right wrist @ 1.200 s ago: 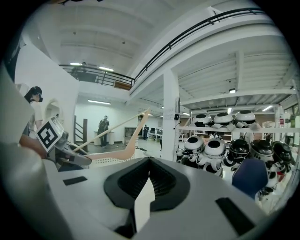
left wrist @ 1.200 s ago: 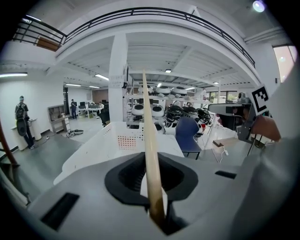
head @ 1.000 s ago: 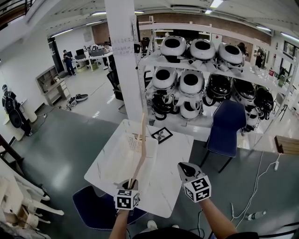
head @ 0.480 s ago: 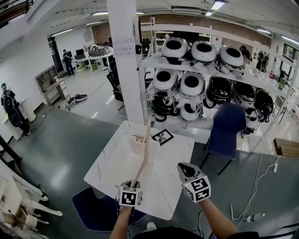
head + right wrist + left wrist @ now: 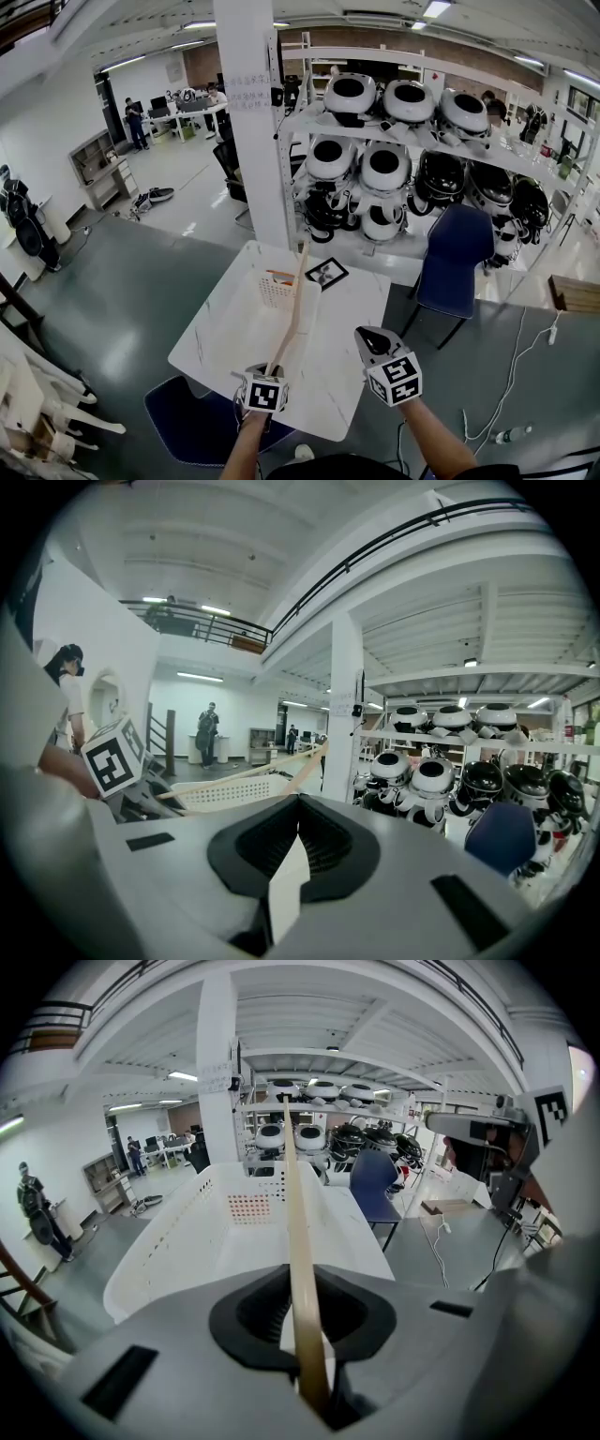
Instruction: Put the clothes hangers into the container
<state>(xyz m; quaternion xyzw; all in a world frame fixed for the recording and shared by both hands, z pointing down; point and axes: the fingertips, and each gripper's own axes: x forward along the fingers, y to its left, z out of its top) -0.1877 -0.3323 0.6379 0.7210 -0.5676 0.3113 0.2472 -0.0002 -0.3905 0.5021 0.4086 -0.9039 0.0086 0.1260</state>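
Note:
A long pale wooden clothes hanger (image 5: 289,314) slants up and away from my left gripper (image 5: 266,373), whose jaws are shut on its near end. Its far end stands above the white perforated basket (image 5: 272,291) on the white table (image 5: 225,337). In the left gripper view the hanger (image 5: 292,1232) runs straight out from between the jaws of my left gripper (image 5: 306,1335) over the basket (image 5: 202,1232). My right gripper (image 5: 367,336) hovers to the right over the table, shut with nothing in it. The right gripper view shows that gripper (image 5: 286,874), with the basket (image 5: 239,791) and hanger (image 5: 248,772) to its left.
A black-and-white marker card (image 5: 325,273) lies behind the basket. A white pillar (image 5: 253,122) and a shelf of round white and black helmets (image 5: 412,159) stand beyond the table. One blue chair (image 5: 457,258) is at the right, another (image 5: 192,417) at the table's near left corner.
My left gripper has sunk a little and tipped forward, so the hanger leans lower and further over the basket. The right gripper has stayed where it was.

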